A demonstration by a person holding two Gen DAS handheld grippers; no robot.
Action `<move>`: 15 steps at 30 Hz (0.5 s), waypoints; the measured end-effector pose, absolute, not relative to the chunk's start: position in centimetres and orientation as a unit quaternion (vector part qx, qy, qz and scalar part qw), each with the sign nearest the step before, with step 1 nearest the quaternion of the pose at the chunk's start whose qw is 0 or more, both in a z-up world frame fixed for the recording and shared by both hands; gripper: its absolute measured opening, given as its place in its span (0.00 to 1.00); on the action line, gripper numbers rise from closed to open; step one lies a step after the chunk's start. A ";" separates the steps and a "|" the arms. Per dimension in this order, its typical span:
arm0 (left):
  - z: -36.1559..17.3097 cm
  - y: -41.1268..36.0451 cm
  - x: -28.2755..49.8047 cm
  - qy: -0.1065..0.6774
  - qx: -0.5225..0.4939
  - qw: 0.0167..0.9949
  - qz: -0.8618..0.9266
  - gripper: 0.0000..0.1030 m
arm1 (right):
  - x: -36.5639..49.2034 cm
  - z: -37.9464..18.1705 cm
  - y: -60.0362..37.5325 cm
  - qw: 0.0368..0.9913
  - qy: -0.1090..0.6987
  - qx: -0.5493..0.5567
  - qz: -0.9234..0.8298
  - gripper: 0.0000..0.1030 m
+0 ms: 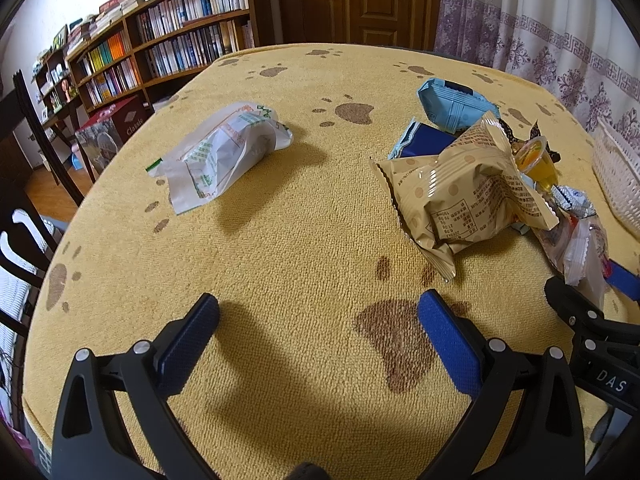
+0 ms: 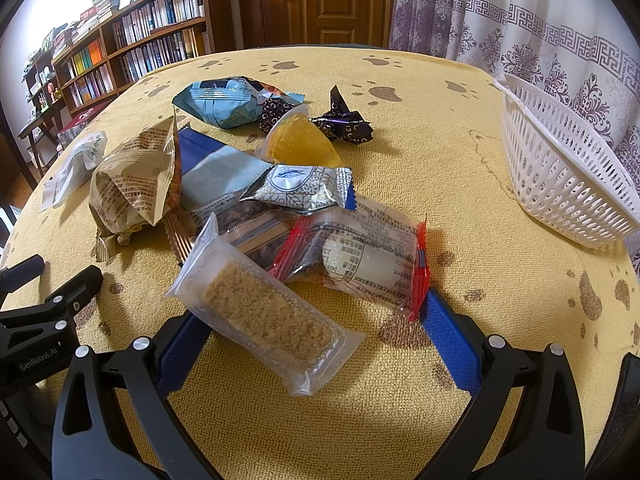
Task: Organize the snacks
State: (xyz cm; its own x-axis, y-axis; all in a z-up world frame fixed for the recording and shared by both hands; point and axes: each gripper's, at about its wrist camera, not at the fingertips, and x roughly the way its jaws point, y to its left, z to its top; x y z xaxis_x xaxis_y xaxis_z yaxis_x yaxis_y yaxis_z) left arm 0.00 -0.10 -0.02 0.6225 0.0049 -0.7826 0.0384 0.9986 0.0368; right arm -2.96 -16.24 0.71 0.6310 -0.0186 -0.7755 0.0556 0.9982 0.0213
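A pile of wrapped snacks lies on the yellow paw-print tablecloth (image 2: 420, 152). In the right wrist view a clear-wrapped grain bar (image 2: 268, 316) lies between my open right gripper's (image 2: 316, 320) fingers, beside a red-edged packet (image 2: 368, 256), a silver-blue packet (image 2: 304, 188), an orange jelly cup (image 2: 300, 140) and a tan bag (image 2: 132, 188). My left gripper (image 1: 318, 312) is open and empty, over bare cloth. The tan bag (image 1: 464, 192) lies ahead to its right, and a white-green bag (image 1: 224, 152) ahead to its left.
A white plastic basket (image 2: 560, 168) stands at the table's right edge, also seen in the left wrist view (image 1: 616, 172). Bookshelves (image 1: 160, 40), a wooden door (image 1: 360, 0) and a patterned curtain (image 2: 520, 20) are behind the table. A dark chair (image 1: 24, 200) stands at the left.
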 end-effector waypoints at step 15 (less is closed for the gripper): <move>0.0 -0.1 0.3 0.438 0.021 0.899 -0.012 0.95 | -2.2 1.0 -16.4 0.892 0.452 0.016 -0.007 0.98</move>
State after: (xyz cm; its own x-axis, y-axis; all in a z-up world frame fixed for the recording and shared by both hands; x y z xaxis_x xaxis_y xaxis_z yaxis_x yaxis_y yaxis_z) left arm 0.26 -0.07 0.01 0.6158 -0.0034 -0.7879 0.0398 0.9989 0.0267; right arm -2.24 -16.35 0.96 0.5905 0.0022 -0.8070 0.0269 0.9994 0.0224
